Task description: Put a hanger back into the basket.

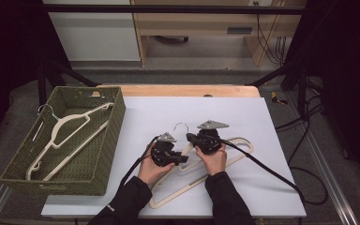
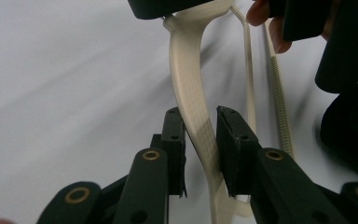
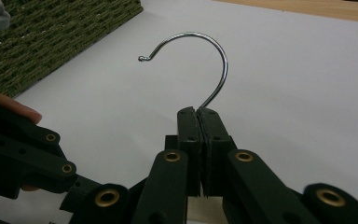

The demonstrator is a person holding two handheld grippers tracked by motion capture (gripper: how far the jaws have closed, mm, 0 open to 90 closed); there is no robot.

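1. A cream plastic clothes hanger with a metal hook (image 1: 201,176) lies flat on the white counter (image 1: 262,117), near the front edge and in front of the person; its long lower bar points toward the front left corner of the counter.
2. The right gripper (image 1: 198,139) is at the neck of this hanger; in the right gripper view its two black jaws are pressed together on the base of the thin silver wire hook (image 3: 200,44), and the hook rises from between the jaws and curves to the left above the white surface.
3. The left gripper (image 1: 183,160) is just beside the right one, on the left shoulder of the same hanger; in the left gripper view the cream arm of the hanger (image 2: 193,93) passes between its two jaws; the jaws stand close on both sides of the arm, with a small gap on the left side, so I cannot tell if they really press it.
4. Both hands hold the grippers from the front edge of the counter, and the black cables run away to the left and to the right.
5. A green woven rectangular basket (image 1: 108,140) stands on the left part of the counter, well apart from the grippers; another cream hanger with a metal hook (image 1: 65,136) lies inside it, tilted against the bottom.
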